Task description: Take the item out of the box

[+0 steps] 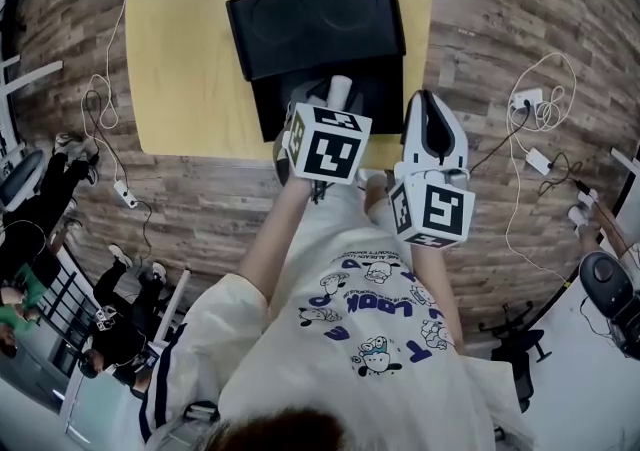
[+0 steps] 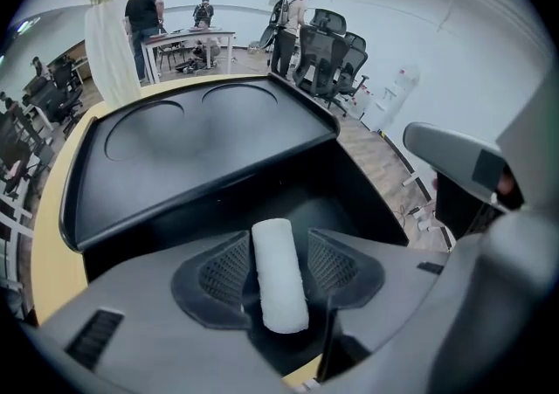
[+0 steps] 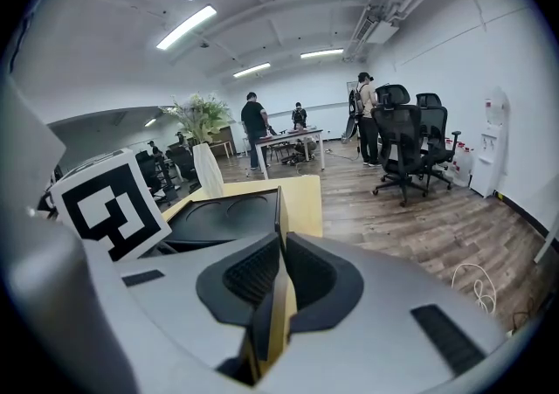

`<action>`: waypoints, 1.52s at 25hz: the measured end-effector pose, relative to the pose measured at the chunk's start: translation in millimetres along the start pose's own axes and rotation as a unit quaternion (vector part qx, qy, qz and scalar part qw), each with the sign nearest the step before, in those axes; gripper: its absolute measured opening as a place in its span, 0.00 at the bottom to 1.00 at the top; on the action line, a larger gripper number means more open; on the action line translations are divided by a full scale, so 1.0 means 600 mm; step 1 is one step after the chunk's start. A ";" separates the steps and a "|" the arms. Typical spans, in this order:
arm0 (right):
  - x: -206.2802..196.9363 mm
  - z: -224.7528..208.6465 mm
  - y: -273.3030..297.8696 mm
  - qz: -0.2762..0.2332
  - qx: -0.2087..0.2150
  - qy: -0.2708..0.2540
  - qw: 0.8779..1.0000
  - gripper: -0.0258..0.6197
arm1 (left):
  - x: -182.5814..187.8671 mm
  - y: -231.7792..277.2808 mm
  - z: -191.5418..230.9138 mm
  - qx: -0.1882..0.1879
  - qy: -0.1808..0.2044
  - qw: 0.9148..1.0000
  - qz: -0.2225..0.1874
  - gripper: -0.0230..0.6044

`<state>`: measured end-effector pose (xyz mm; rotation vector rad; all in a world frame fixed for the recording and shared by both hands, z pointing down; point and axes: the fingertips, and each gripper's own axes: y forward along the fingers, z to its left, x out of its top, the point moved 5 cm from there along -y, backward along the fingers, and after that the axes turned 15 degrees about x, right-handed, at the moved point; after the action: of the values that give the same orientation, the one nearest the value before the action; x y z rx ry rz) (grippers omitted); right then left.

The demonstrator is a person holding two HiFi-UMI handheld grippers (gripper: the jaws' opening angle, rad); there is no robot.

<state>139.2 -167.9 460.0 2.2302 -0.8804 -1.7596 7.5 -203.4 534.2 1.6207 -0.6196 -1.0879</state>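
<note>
The left claw gapes wide around a white roll, while the right claw pinches the black box's wall.

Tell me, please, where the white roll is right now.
In the left gripper view, the white roll sits between the left gripper's open jaws, in the black box, on the near side of its opened lid.

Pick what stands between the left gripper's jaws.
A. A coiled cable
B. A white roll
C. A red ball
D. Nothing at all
B: the left gripper view shows a white roll standing between the open jaws of the left gripper, with the black box behind it.
</note>
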 end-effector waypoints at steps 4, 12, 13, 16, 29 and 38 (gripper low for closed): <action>-0.003 -0.001 0.002 0.003 -0.001 0.003 1.000 0.11 | -0.005 0.008 -0.001 0.000 0.008 1.000 0.011 0.37; -0.005 -0.002 0.005 0.006 0.001 0.006 1.000 0.11 | -0.009 0.010 0.002 0.013 0.015 1.000 0.014 0.32; -0.004 -0.002 0.006 0.006 0.001 0.006 1.000 0.11 | -0.009 0.010 0.003 0.015 0.015 1.000 0.014 0.30; -0.002 -0.002 0.006 0.005 0.002 0.005 1.000 0.11 | -0.008 0.011 0.003 0.018 0.013 1.000 0.019 0.29; 0.025 0.004 0.006 -0.016 0.022 -0.011 1.000 0.11 | 0.014 -0.023 0.009 0.023 -0.006 0.999 -0.020 0.28; 0.079 0.029 0.003 -0.049 0.048 -0.035 0.997 0.11 | 0.038 -0.086 0.023 0.035 -0.030 0.996 -0.079 0.28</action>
<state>128.8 -190.7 416.5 2.3211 -0.9024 -1.8880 -0.5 -211.7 477.4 1.7267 -0.5817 -1.2463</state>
